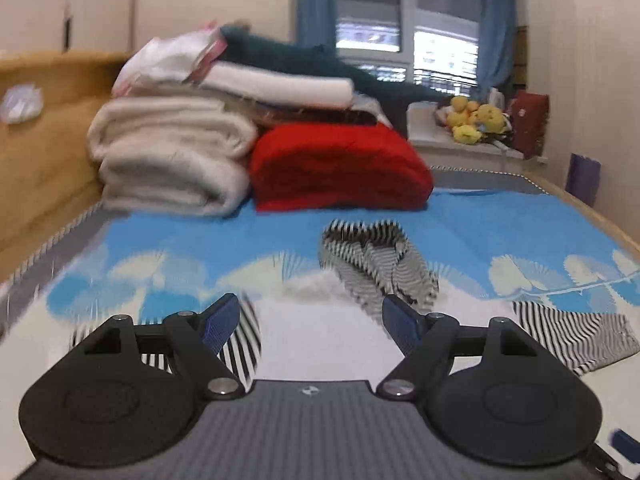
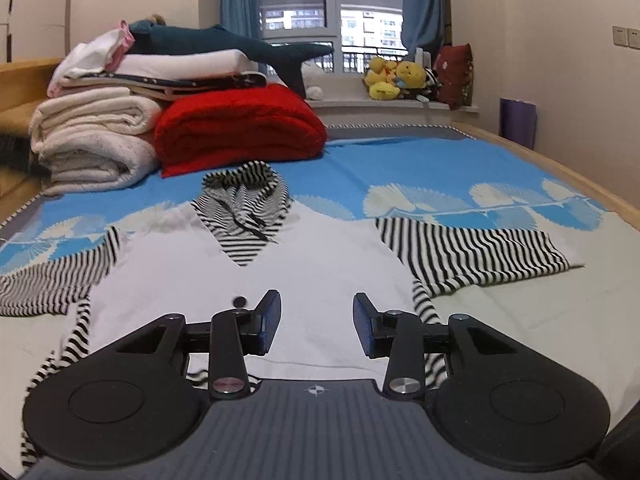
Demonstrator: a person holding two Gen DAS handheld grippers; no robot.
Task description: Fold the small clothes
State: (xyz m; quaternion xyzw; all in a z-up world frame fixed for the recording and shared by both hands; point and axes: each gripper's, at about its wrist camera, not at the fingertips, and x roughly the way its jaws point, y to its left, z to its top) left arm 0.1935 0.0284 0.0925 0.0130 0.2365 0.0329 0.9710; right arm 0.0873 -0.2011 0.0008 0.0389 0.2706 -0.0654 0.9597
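Blue bedspread point(image 2: 400, 168): striped-sleeve hoodie point(image 2: 320, 264) flat beneath right hand-held gripper point(image 2: 316, 326), left hand-held gripper point(image 1: 310, 322); both spread, empty.

- No words, brand names or numbers can be read in either view.
- The only sign is a small round crosshair mark on the grey ribbed body of the left tool point(image 1: 311, 322), behind its fingers.
- The right tool point(image 2: 317, 320) bears the same mark in the same place.
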